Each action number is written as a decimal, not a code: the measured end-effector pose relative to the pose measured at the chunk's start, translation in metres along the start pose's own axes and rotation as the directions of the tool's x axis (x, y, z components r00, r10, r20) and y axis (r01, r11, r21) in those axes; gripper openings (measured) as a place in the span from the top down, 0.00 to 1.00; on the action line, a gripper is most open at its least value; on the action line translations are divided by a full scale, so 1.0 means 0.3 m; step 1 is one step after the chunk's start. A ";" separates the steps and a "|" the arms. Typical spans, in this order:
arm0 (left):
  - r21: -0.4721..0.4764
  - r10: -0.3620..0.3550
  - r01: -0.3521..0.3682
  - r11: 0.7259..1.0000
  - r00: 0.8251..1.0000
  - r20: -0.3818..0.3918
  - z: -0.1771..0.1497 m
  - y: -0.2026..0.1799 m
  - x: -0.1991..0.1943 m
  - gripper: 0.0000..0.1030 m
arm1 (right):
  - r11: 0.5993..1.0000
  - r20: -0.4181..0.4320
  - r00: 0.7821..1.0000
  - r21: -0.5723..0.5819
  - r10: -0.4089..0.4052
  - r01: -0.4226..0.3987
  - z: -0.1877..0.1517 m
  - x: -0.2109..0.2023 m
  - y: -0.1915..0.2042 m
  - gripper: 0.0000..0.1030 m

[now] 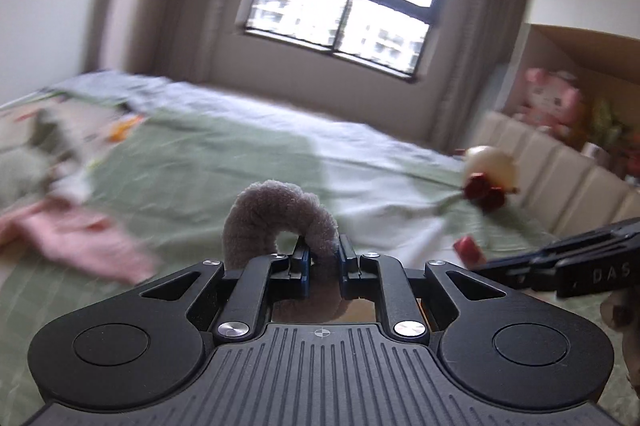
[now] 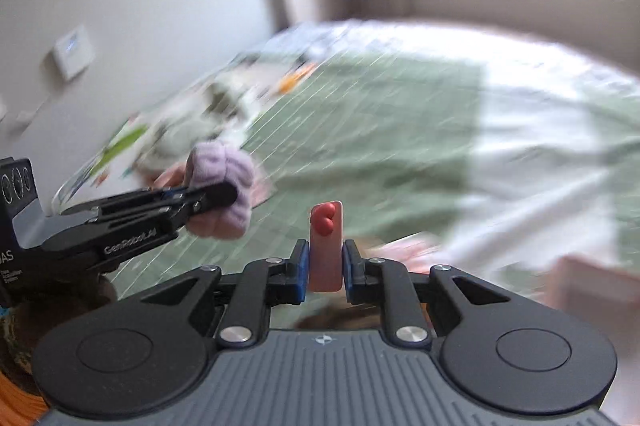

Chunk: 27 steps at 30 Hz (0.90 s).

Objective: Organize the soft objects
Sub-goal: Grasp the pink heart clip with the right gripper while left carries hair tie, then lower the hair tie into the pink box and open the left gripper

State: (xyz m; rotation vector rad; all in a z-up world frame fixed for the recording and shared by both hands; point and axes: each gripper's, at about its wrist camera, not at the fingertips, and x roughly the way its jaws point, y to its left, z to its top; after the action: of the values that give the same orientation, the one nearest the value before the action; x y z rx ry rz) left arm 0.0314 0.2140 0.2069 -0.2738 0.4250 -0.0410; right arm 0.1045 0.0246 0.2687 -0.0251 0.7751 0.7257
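Observation:
My left gripper (image 1: 323, 260) is shut on a fuzzy grey-lilac plush piece (image 1: 276, 214) that curls up above the fingers. In the right wrist view the same plush (image 2: 224, 181) looks lilac, held by the left gripper (image 2: 216, 195) at the left. My right gripper (image 2: 326, 262) is shut on a small pink flat item with a red heart shape (image 2: 326, 242). In the left wrist view the right gripper enters from the right edge with a red bit (image 1: 468, 250) at its tip. Both are held above a green checked bed cover (image 1: 240, 169).
A pink cloth (image 1: 80, 238) and a grey-green soft toy (image 1: 28, 165) lie on the bed at the left. A cream ball with red flowers (image 1: 488, 173) sits by the padded headboard (image 1: 560, 177). A pink plush (image 1: 552, 101) sits in a cardboard box behind it. Window ahead.

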 end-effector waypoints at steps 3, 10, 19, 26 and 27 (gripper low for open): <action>0.067 -0.076 0.078 0.995 0.997 -0.031 0.036 -0.198 0.103 0.84 | 0.994 0.068 0.992 0.036 -0.105 0.103 -0.008 -0.138 -0.175 0.83; 0.199 -0.239 0.275 0.941 0.953 -0.188 -0.068 -0.678 0.348 0.84 | 0.947 0.052 0.953 0.139 -0.298 0.288 -0.150 -0.266 -0.529 0.83; 0.261 -0.252 0.371 0.891 0.884 -0.395 -0.295 -0.966 0.600 0.84 | 0.912 -0.058 0.947 0.257 -0.317 0.321 -0.345 -0.208 -0.797 0.83; 0.218 -0.187 0.353 0.910 0.818 -0.544 -0.452 -0.956 0.772 0.84 | 0.905 -0.134 0.957 0.314 -0.256 0.286 -0.432 -0.076 -0.904 0.83; 0.207 -0.186 0.354 0.912 0.807 -0.560 -0.463 -0.949 0.793 0.84 | 0.908 -0.141 0.958 0.312 -0.248 0.281 -0.437 -0.061 -0.909 0.83</action>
State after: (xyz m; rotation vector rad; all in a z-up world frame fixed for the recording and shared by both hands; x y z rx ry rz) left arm 0.1958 -0.1180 0.0668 -0.0089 0.9231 -0.4766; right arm 0.1782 -0.2297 0.1211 0.1362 0.9597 0.3311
